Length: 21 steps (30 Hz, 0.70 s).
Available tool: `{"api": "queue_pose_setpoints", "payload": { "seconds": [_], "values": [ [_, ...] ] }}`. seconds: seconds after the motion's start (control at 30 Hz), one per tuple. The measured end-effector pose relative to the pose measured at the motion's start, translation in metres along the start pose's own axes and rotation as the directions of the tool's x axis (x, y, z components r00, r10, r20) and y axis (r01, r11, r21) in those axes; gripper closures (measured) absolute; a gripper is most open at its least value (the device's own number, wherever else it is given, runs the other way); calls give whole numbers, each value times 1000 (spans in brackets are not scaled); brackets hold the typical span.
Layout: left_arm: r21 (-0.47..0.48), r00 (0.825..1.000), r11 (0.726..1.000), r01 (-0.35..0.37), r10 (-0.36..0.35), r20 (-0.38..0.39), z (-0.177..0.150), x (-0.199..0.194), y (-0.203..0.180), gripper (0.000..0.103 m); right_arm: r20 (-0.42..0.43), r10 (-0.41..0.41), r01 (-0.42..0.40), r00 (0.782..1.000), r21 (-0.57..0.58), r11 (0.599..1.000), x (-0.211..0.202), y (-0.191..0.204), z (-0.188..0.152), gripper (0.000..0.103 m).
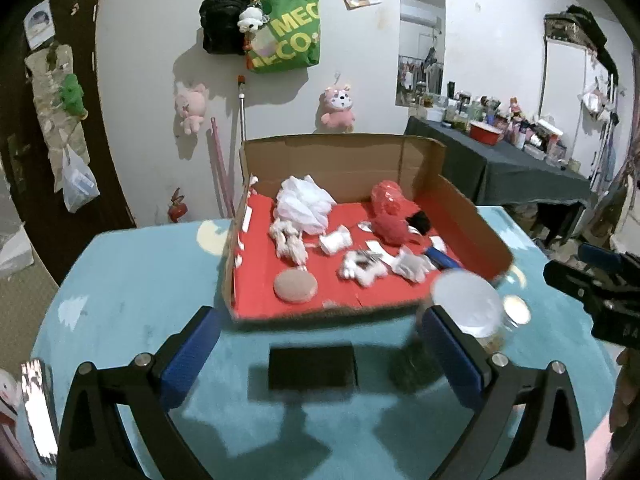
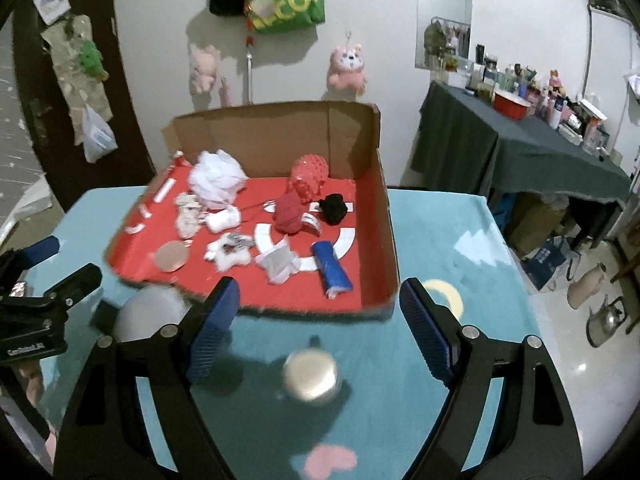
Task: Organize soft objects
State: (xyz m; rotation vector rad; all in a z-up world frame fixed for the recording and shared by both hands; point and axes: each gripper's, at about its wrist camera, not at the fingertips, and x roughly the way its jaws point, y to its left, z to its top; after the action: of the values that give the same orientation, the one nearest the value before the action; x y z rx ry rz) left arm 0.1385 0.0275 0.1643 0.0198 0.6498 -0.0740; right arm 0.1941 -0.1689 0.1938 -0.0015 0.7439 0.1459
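Both claws hang above a tabletop (image 1: 132,300) covered in a light blue cloth, and both stand spread wide with nothing between their blue pads. Under the left claw (image 1: 320,350) a flat black rectangular pad (image 1: 312,366) lies on the cloth. Under the right claw (image 2: 320,316) sits a small round silvery thing (image 2: 312,376), blurred.

The soft things lie in a shallow cardboard box (image 2: 276,128) with a red floor, just beyond both claws. In it are a white plastic bag (image 2: 218,180), a red mesh ball (image 2: 310,176), a red cloth bundle (image 2: 288,212), a black fuzzy piece (image 2: 334,208), a blue roll (image 2: 332,272) near the box's right wall, a round tan puff (image 2: 172,256) near the front left corner, and several white scraps of cloth (image 2: 228,254) in the middle. A pale round lid or jar top (image 1: 466,300) stands beside the box's front edge, between the two claws.
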Motion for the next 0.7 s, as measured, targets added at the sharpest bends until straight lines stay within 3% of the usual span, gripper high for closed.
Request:
{"api": "queue_pose_setpoints", "payload": {
  "seconds": [0.07, 0.33, 0.7],
  "values": [
    [-16, 1000, 1000, 11, -11, 6, -13, -11, 0, 0, 27, 4, -4, 1000, -7, 1000, -17, 3, -11, 11],
    [-18, 999, 999, 41, -41, 0, -66, -26, -10, 0, 77, 0, 3, 997, -48, 999, -55, 20, -75, 10],
    [-14, 990, 999, 30, -31, -139, -112, 27, -17, 0, -40, -35, 34, 999, -41, 999, -8, 33, -139, 10]
  ]
}}
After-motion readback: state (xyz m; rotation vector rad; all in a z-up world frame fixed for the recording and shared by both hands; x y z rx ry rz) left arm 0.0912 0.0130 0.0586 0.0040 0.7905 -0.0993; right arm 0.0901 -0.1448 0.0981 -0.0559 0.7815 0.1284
